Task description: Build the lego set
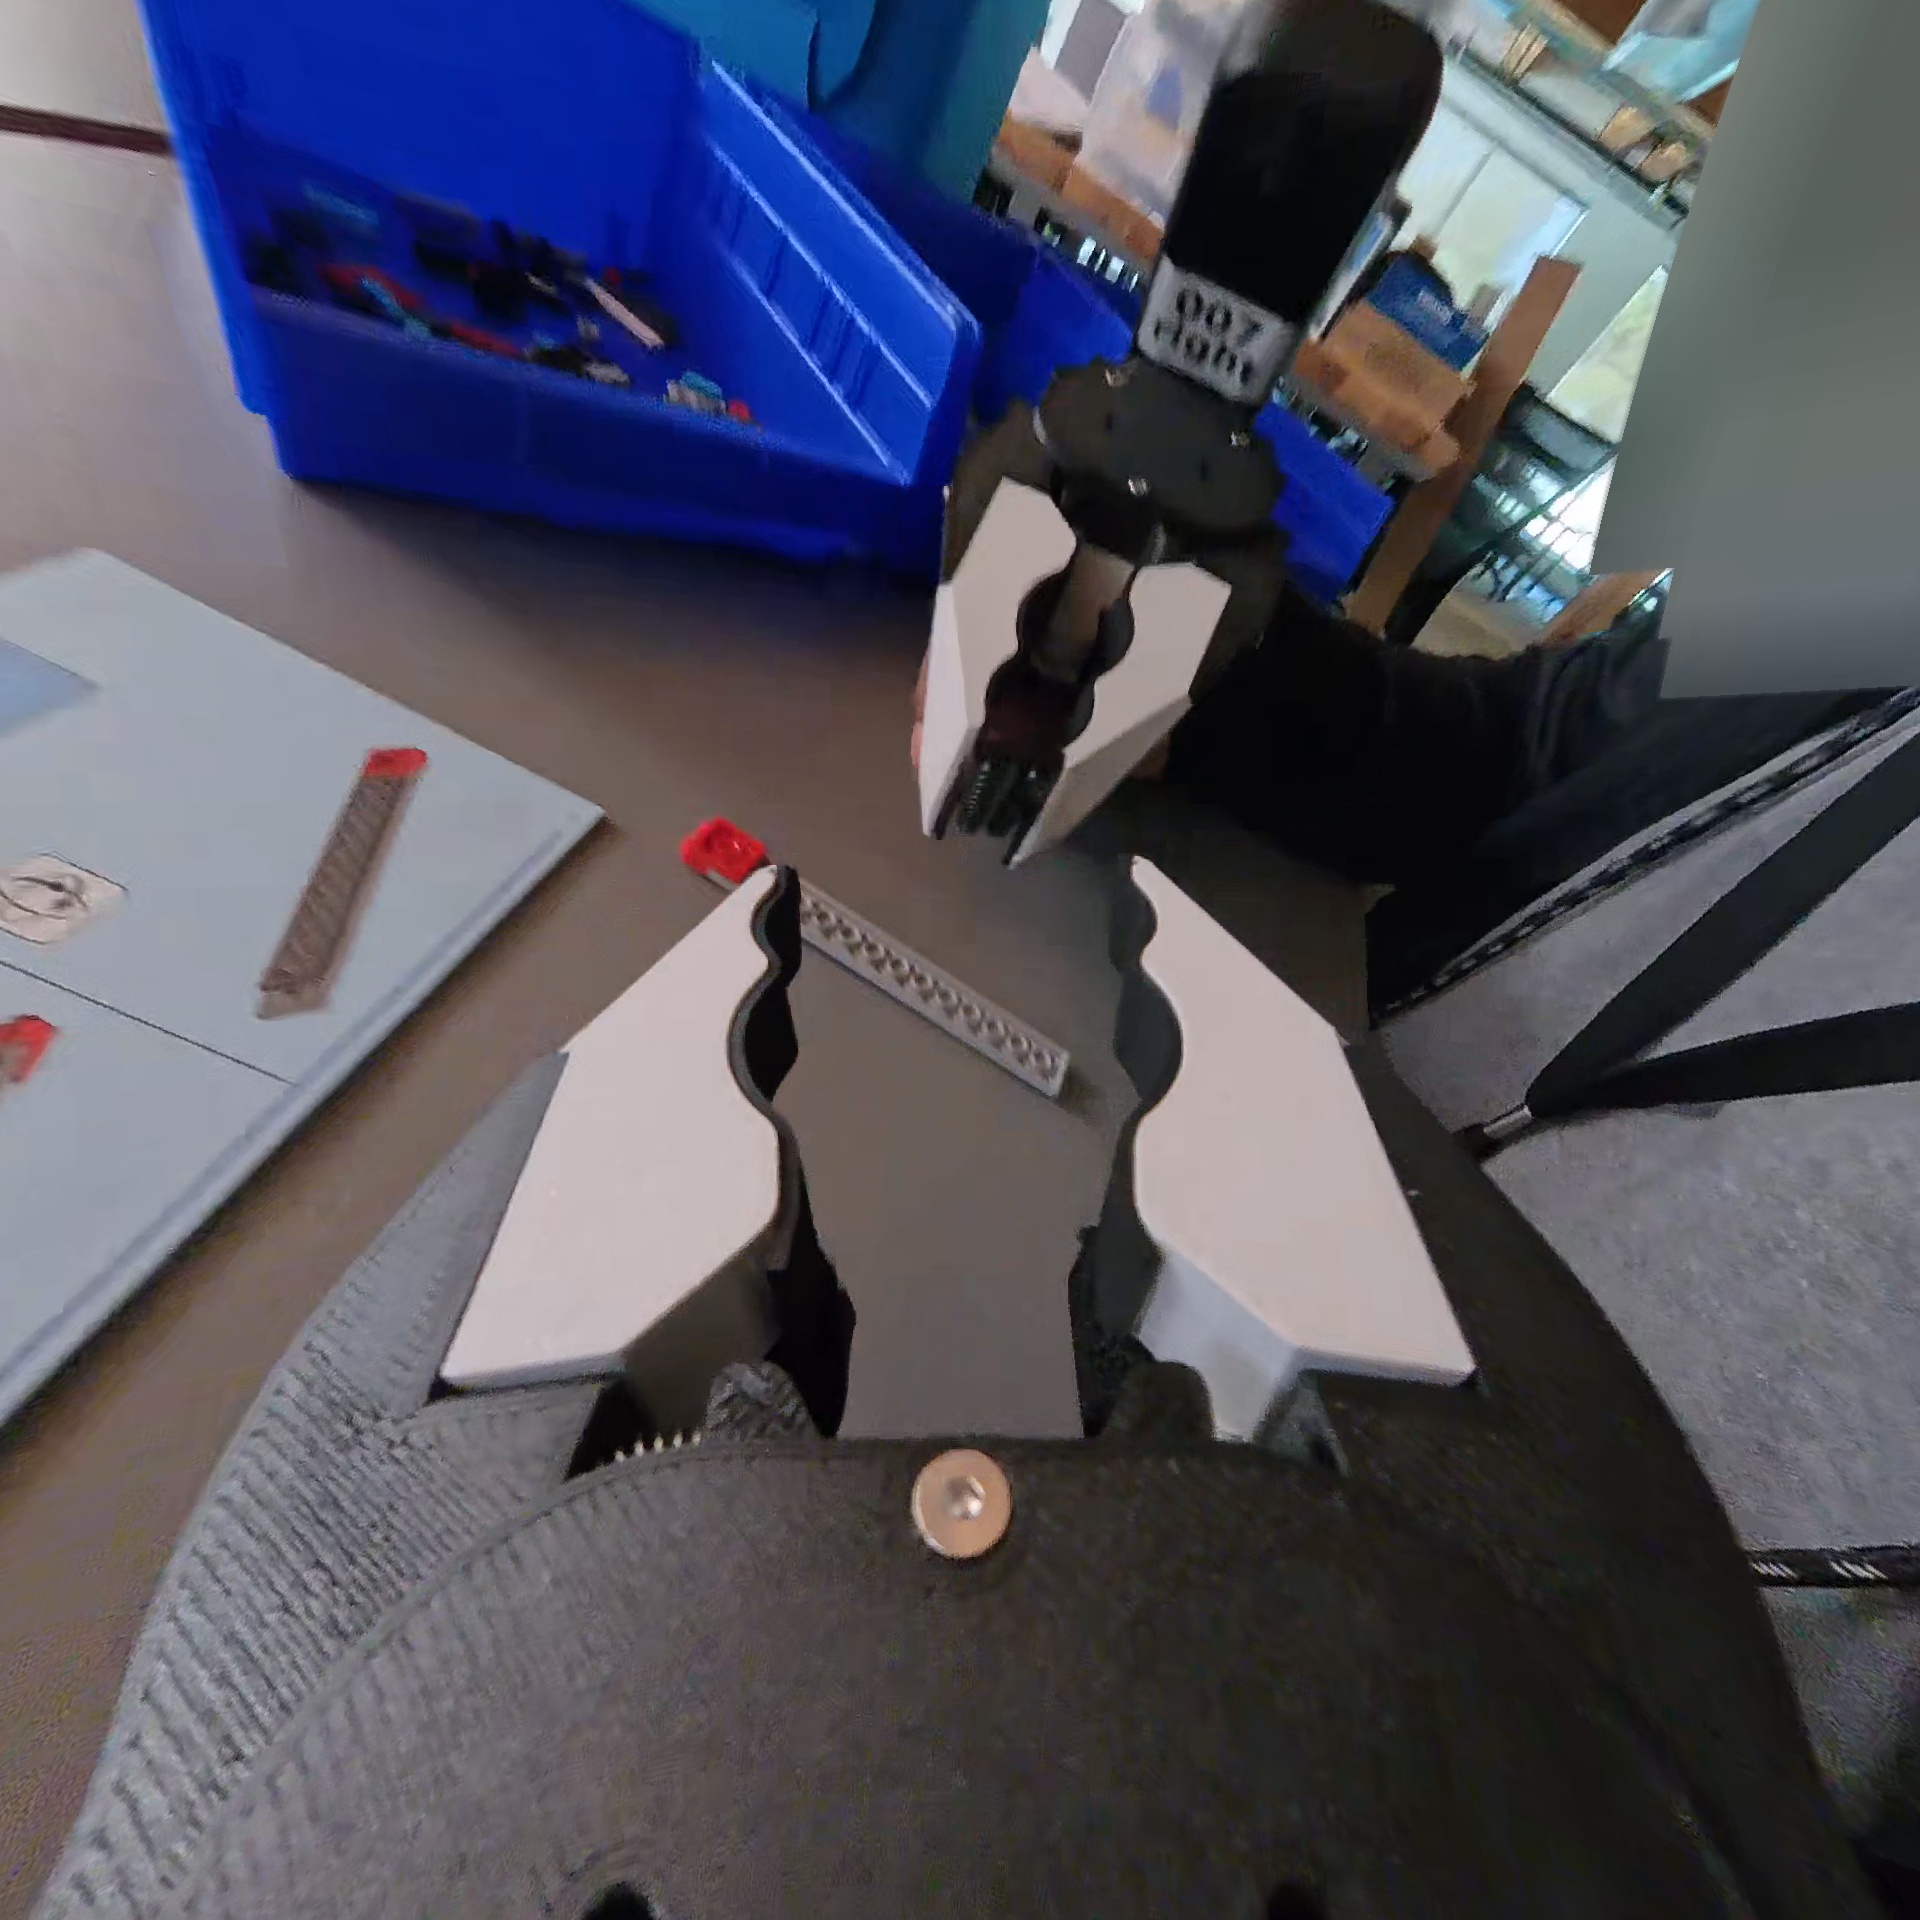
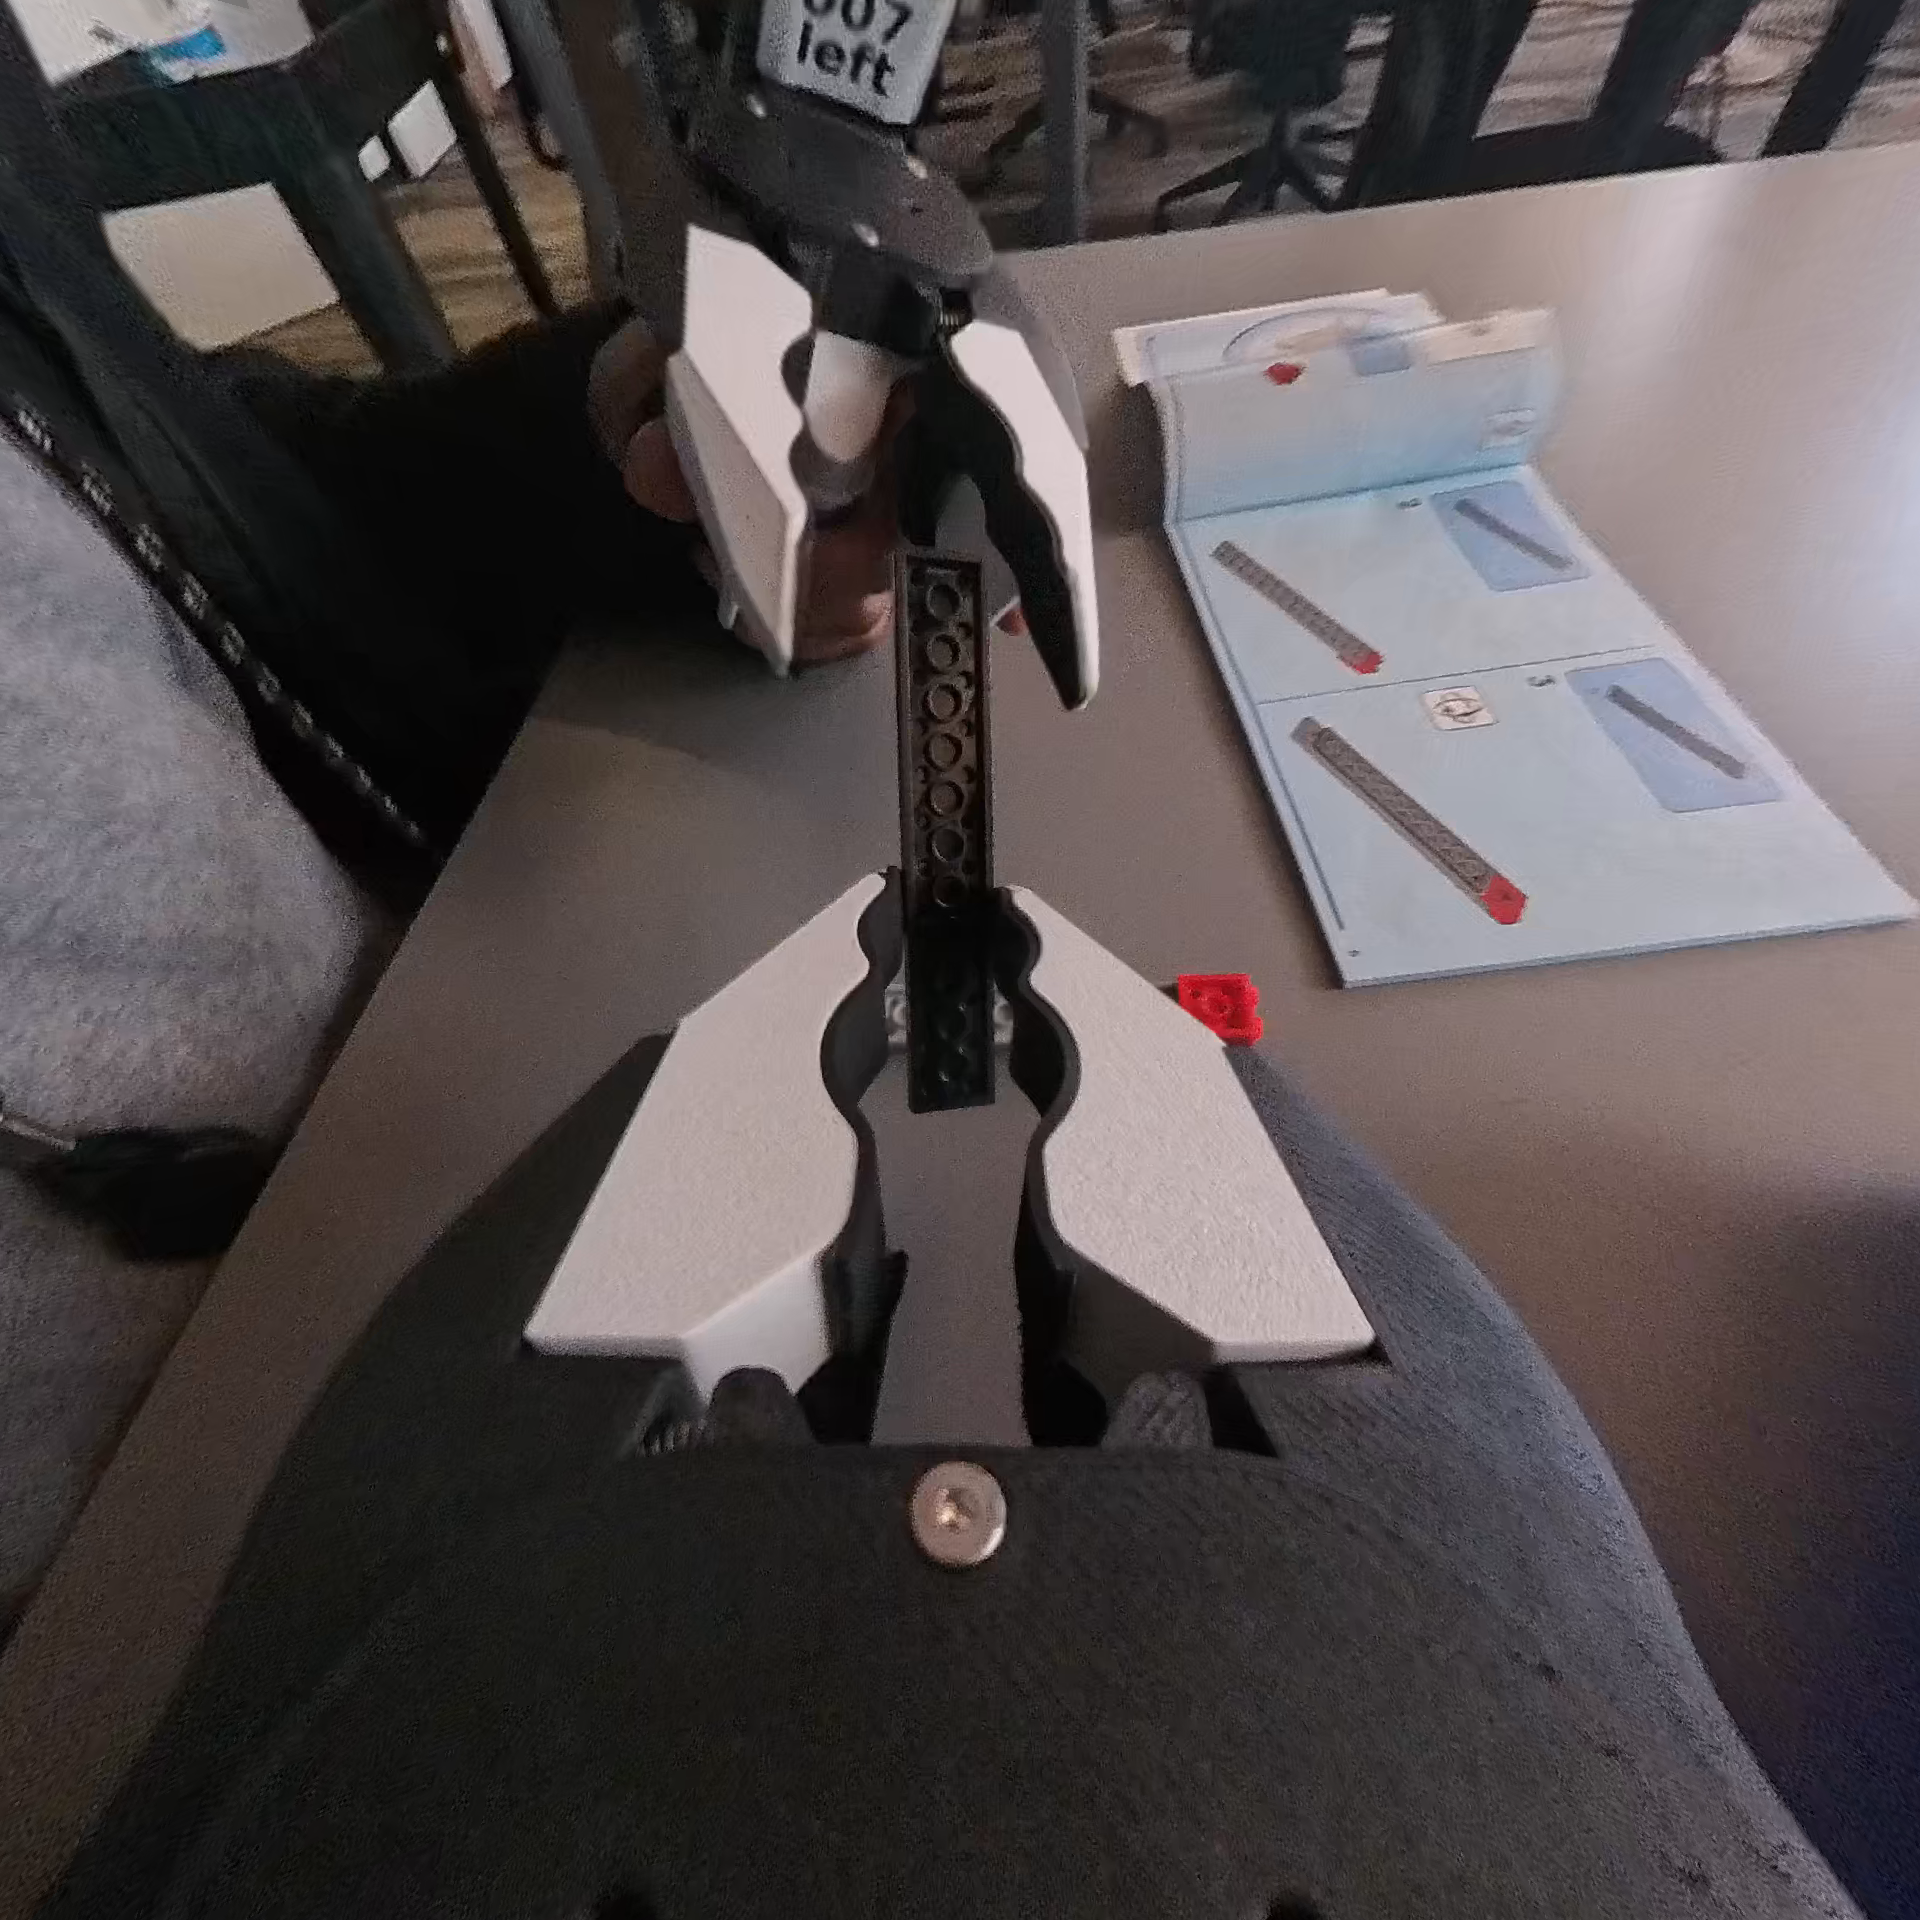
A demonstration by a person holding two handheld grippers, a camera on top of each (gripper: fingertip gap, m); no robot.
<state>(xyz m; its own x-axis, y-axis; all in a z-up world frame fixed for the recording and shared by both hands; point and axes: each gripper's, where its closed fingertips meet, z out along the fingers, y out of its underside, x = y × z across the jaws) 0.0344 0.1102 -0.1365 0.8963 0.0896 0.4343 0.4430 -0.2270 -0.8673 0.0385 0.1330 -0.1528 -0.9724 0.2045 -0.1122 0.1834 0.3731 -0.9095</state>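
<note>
Right gripper (image 2: 943,899) pinching black holed plate (image 2: 943,727) underside-up, ready for stacking; left gripper (image 1: 956,883) spread above grey plate (image 1: 935,987) with red end piece (image 1: 722,847), flat beside instruction booklet (image 1: 208,831).

Black plate (image 2: 948,790), red brick (image 2: 1222,1006).
</note>
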